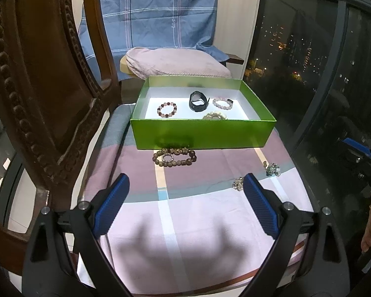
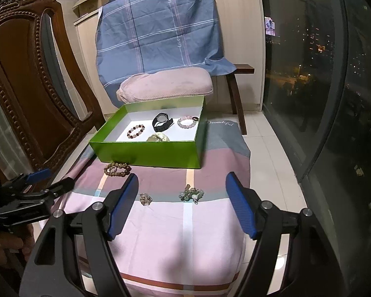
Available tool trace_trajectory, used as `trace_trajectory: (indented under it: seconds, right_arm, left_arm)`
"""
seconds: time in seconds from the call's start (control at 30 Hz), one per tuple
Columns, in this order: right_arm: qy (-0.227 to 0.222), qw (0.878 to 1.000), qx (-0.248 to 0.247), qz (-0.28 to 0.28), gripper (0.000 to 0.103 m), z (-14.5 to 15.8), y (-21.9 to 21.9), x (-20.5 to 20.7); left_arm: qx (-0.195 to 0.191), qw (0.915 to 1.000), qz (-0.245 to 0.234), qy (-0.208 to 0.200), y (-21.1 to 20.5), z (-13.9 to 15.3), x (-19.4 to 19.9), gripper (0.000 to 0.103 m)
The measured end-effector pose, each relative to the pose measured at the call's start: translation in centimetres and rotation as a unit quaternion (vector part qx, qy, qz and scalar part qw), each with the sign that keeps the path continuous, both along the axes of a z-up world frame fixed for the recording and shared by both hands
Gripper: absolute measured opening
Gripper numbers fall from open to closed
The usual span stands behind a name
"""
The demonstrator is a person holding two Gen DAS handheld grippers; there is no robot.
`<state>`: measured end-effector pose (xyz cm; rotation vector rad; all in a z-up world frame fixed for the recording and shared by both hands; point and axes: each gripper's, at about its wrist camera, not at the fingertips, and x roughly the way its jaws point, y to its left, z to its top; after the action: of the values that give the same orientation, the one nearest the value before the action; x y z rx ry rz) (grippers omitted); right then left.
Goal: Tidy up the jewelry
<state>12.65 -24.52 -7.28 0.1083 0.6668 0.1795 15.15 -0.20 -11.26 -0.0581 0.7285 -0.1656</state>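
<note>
Left wrist view: the left tool [image 1: 186, 188] occupies the lower half of the frame, its blue fingers [image 1: 112, 204] spread wide with nothing between them, above a desk covered by a pink-and-mauve checked cloth [image 1: 185, 212]. At centre stands the green box [image 1: 202, 133], open at the top. On its white floor lie a red-and-pink bead bracelet [image 1: 167, 109] at left, a black watch [image 1: 198, 101] in the middle, a pale pink bead bracelet [image 1: 222, 103] at right, and a cream bracelet [image 1: 215, 116] partly hidden behind the front wall. On the cloth, just in front of the box, lies a brown bead bracelet [image 1: 174, 157]. Two small clusters of beads rest at right: a greenish one [image 1: 273, 169] and a clear one [image 1: 238, 183] just beside the tool's right-hand finger. A carved wooden chair [image 1: 37, 94] fills the left of the frame.

Right wrist view: the right tool [image 2: 181, 198], likewise spread and empty, sits in the lower half, with both small clusters showing between its fingers. The left tool appears at the left edge.
</note>
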Motion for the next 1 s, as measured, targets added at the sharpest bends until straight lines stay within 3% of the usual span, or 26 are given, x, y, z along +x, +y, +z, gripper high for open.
trace_trajectory:
  seconds: [0.33,0.43,0.53,0.67,0.93,0.97,1.0]
  right_arm:
    - [0.007,1.000,0.000,0.007,0.072,-0.1,0.3,0.2]
    - [0.013,1.000,-0.001,0.005,0.072,-0.4,0.3,0.5]
    - [0.019,1.000,0.000,0.004,0.072,-0.6,0.4,0.8]
    - [0.027,1.000,-0.004,0.006,0.072,-1.0,0.5,1.2]
    - [0.041,0.999,-0.007,0.004,0.072,-1.8,0.3,1.6]
    - [0.043,0.999,-0.007,0.002,0.072,-1.9,0.2,1.7]
    - [0.043,0.999,-0.007,0.001,0.072,-2.0,0.1,1.7]
  left_arm:
    - [0.010,0.9996,-0.025,-0.002,-2.5,-1.9,3.7,0.085]
    - [0.008,0.9989,-0.034,0.031,-3.3,-3.6,6.3,0.067]
    - [0.002,0.9979,-0.022,0.061,-3.6,-5.2,8.6,0.058]
    - [0.006,0.9963,-0.009,0.086,-3.9,-7.0,10.7,0.054]
    - [0.037,0.9943,0.007,0.100,-4.2,-9.0,13.2,0.047]
    - [0.035,0.9942,0.008,0.101,-4.2,-9.0,13.3,0.045]
    - [0.034,0.9940,0.009,0.104,-4.1,-8.9,13.2,0.035]
